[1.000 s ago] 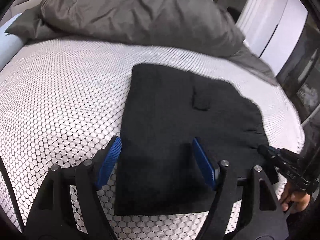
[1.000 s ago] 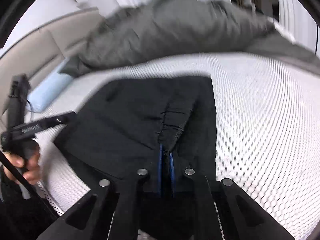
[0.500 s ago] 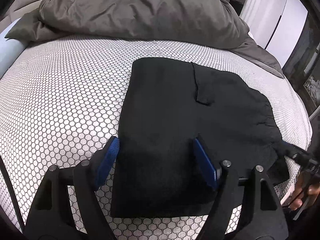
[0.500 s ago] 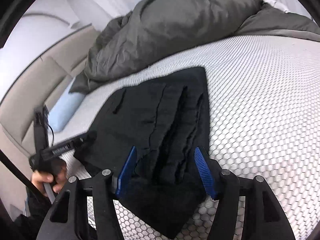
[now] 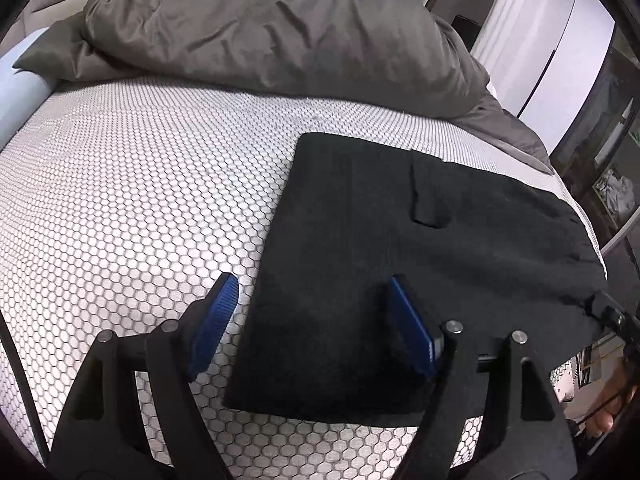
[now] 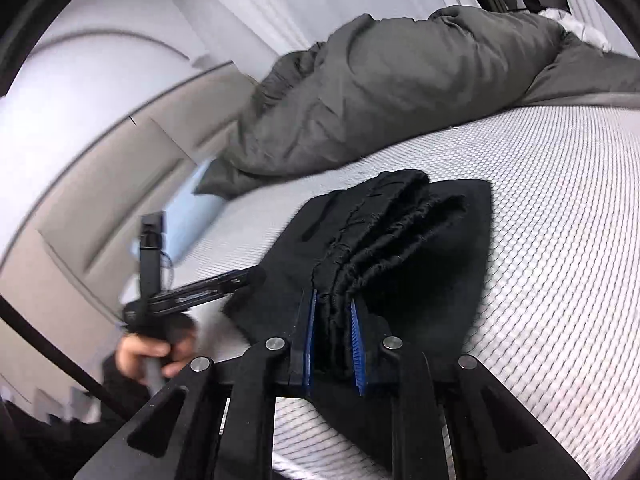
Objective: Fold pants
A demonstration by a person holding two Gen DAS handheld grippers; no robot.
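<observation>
The black pants (image 5: pixel 360 240) lie folded flat on the honeycomb-patterned bed (image 5: pixel 140 200). My left gripper (image 5: pixel 312 320) is open and empty, its blue pads straddling the pants' near left edge just above the cloth. In the right wrist view my right gripper (image 6: pixel 334 332) is shut on the gathered elastic waistband of the pants (image 6: pixel 380 248) and lifts that end off the bed. The left gripper (image 6: pixel 192 292), held in a hand, shows at the left of that view. The right gripper's tip (image 5: pixel 608 312) shows at the right edge of the left wrist view.
A crumpled grey duvet (image 5: pixel 280 28) is heaped along the far side of the bed, also in the right wrist view (image 6: pixel 400 88). A light blue pillow (image 5: pixel 20 92) lies at the far left. A beige headboard (image 6: pixel 100 184) stands beyond it. White wardrobe doors (image 5: pixel 552 48) stand at the right.
My right gripper opened half a second ago, then closed on the bunched waistband and raised it. My left gripper stayed open and drifted slightly over the pants' left edge.
</observation>
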